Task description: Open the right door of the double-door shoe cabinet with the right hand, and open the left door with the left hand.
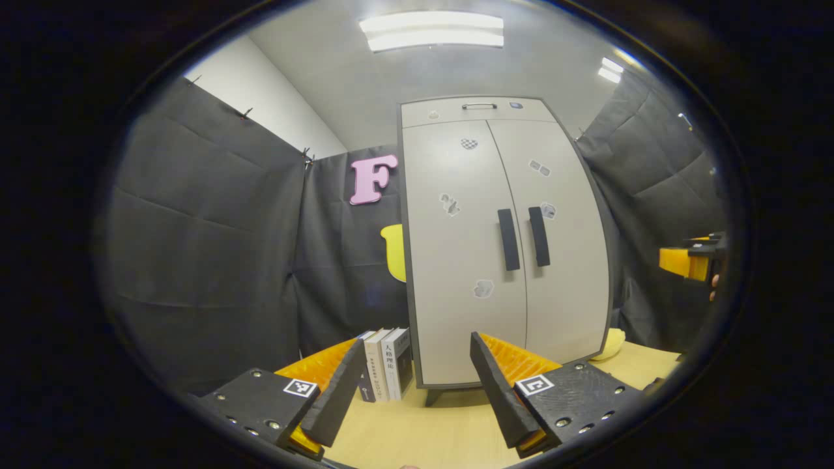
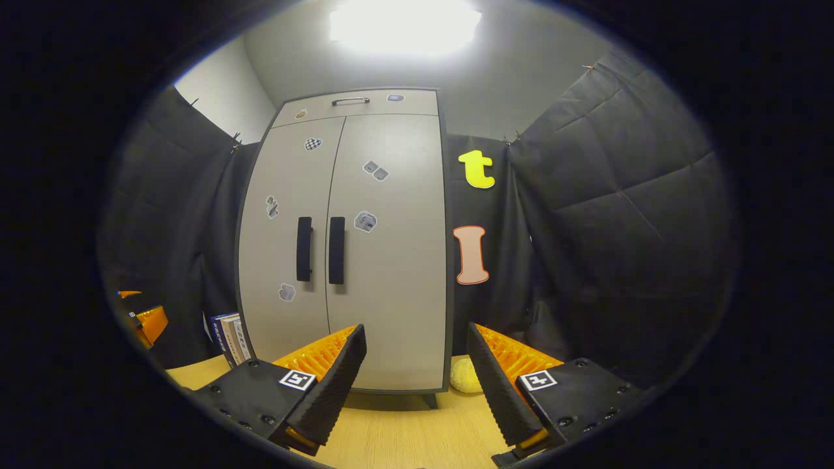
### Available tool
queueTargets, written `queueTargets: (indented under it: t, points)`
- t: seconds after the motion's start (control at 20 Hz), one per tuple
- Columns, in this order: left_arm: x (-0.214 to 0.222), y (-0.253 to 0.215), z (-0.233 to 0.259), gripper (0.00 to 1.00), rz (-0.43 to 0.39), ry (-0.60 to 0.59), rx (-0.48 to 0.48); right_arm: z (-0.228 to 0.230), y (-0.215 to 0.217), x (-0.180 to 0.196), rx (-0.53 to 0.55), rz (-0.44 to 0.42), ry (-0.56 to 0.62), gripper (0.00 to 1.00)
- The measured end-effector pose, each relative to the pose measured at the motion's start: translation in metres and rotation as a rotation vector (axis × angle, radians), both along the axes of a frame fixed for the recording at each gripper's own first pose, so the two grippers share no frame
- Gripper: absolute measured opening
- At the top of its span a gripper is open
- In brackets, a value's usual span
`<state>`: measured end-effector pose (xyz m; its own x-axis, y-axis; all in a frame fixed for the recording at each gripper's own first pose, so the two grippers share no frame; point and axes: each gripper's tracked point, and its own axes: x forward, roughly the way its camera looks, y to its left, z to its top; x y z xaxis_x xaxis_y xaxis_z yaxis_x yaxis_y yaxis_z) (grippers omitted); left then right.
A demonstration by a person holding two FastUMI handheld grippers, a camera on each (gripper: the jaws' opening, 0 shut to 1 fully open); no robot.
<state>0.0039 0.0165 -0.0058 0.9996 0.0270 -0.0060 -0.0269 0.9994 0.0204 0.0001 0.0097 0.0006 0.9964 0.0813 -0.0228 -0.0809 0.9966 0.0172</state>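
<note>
On the wooden table mid-frame the shoe cabinet is shut, both grippers released and empty, so next the right gripper needs the right door handle.

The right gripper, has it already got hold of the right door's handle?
No, in the right gripper view the right gripper is open over the table, well short of the right door handle.

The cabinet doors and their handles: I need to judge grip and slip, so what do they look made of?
The cabinet doors look like matte beige laminated board or painted metal: flat, even, low glare, stickers lying flat. I cannot tell which. The handles look like matte black plastic or coated metal: vertical bars, uniformly dark, no shine.
</note>
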Motion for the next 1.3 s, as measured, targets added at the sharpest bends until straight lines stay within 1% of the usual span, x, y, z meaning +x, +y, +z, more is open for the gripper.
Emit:
queueTargets:
  t: [0.1, 0.3, 0.65, 0.8, 0.9, 1.05, 1.2, 1.3]
  points:
    - [-0.002, 0.009, -0.001, 0.94, 0.022, 0.002, -0.002, 0.003, 0.003, 0.001, 0.003, 0.025, -0.005, 0.98]
    - [-0.008, 0.025, -0.008, 0.94, 0.065, 0.025, -0.011, 0.012, 0.021, 0.017, 0.014, 0.073, -0.023, 0.98]
    - [-0.021, 0.063, -0.009, 0.94, 0.151, 0.034, 0.024, 0.021, 0.047, 0.035, 0.026, 0.147, -0.023, 0.98]
    - [-0.030, 0.082, -0.014, 0.94, 0.200, 0.048, 0.024, 0.033, 0.066, 0.056, 0.032, 0.173, -0.034, 0.98]
    - [-0.036, 0.097, -0.016, 0.94, 0.237, 0.054, 0.024, 0.040, 0.084, 0.076, 0.041, 0.185, -0.030, 0.98]
    - [-0.042, 0.115, -0.018, 0.94, 0.286, 0.062, 0.013, 0.044, 0.099, 0.097, 0.038, 0.187, -0.027, 0.98]
    - [-0.046, 0.127, -0.021, 0.94, 0.319, 0.068, 0.010, 0.040, 0.114, 0.122, 0.024, 0.187, -0.005, 0.98]
    - [-0.051, 0.135, -0.023, 0.94, 0.340, 0.073, 0.019, 0.035, 0.124, 0.135, 0.035, 0.197, 0.016, 0.98]
